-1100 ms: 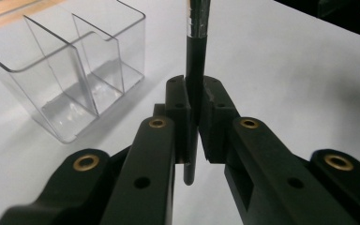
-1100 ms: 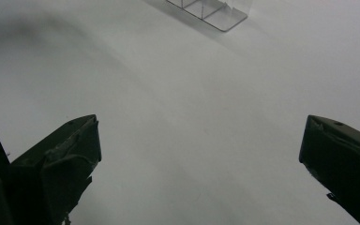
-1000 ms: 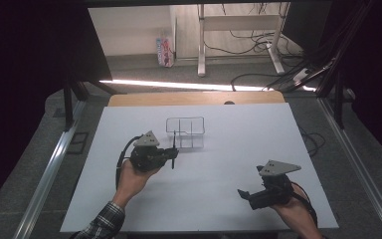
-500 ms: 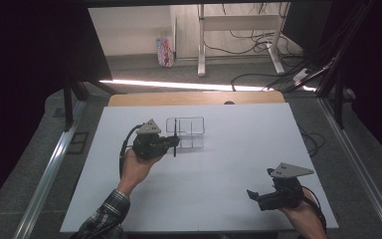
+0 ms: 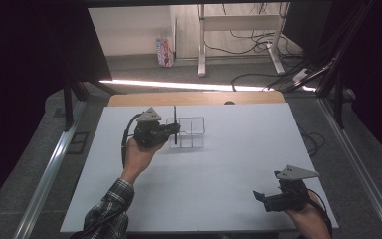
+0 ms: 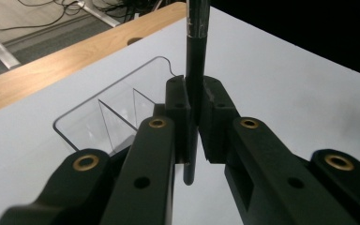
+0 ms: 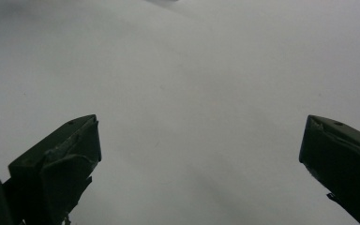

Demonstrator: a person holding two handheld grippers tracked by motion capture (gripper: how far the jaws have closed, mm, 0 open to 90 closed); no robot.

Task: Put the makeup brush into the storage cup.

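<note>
Risk, left of centre in the high view: the left claw (image 5: 175, 130) carries a black pen (image 5: 175, 124) upright just at the near-left wall of the clear divided organizer (image 5: 191, 132); judged likely hazard is the pen's lower end catching that wall or a partition, which could shove or tip the light organizer on the counter (image 5: 204, 184); a tilt in the grip could also send the pen outside its compartment. In the left claw's own view the jaws are clamped narrow on the pen shaft (image 6: 193, 93), its tip hanging below them beside the organizer (image 6: 103, 117). Lower right of the high view: the right claw (image 5: 259, 198) sits low over bare counter, well apart; its jaws stand wide with nothing between them (image 7: 199, 154).
</note>
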